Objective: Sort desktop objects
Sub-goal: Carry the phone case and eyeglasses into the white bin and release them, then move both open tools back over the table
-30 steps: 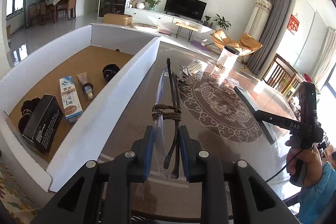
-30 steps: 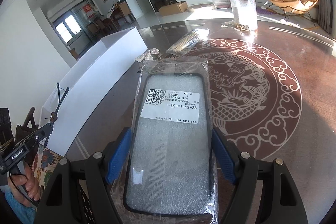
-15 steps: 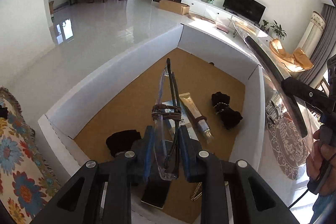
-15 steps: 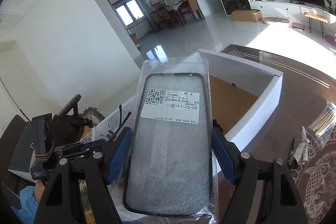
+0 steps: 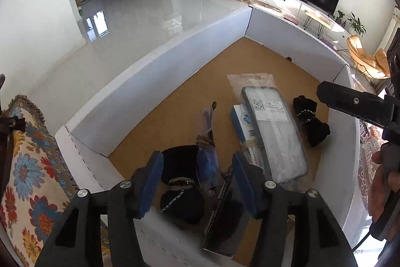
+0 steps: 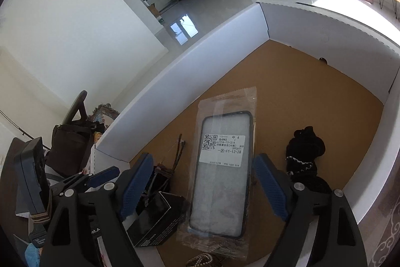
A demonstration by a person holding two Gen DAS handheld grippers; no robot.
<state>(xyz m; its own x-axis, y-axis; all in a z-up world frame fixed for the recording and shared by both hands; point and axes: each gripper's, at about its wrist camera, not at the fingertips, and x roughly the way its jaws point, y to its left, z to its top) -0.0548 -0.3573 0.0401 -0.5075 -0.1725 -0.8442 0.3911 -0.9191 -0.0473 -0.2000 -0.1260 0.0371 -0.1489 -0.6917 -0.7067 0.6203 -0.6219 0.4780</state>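
Now both grippers hang over the white box (image 5: 160, 61), pointing down into it, with nothing pressed between their blue pads.

The left gripper (image 5: 197, 182) has just been opening; its jaws stand apart, and the glasses (image 5: 208, 139) lie loose between them, touching neither pad. The glasses rest on the box's brown floor, partly over a black sock bundle (image 5: 178, 182) at the near end of the box. Just right of that bundle, under the right-hand finger, lies a black carton (image 5: 225, 224).

The right gripper (image 6: 202, 192) has likewise just been opening; its jaws stand wide, with a clear gap on each side of the bagged phone case (image 6: 221, 167). The case lies flat on the box floor, its white label with a QR code facing up. In the left view it rests across a white-and-blue carton (image 5: 241, 121) near the middle of the box.

Right of the case, close to the box's right wall, sits a second black sock bundle (image 6: 306, 157). Left of the case, the right view shows the glasses' arms and the black carton at the box's near-left corner, with the left gripper's fingers reaching in over that corner.

Beyond the box's left wall lie a flowered cushion (image 5: 27, 167) and a glossy pale floor (image 5: 140, 14).
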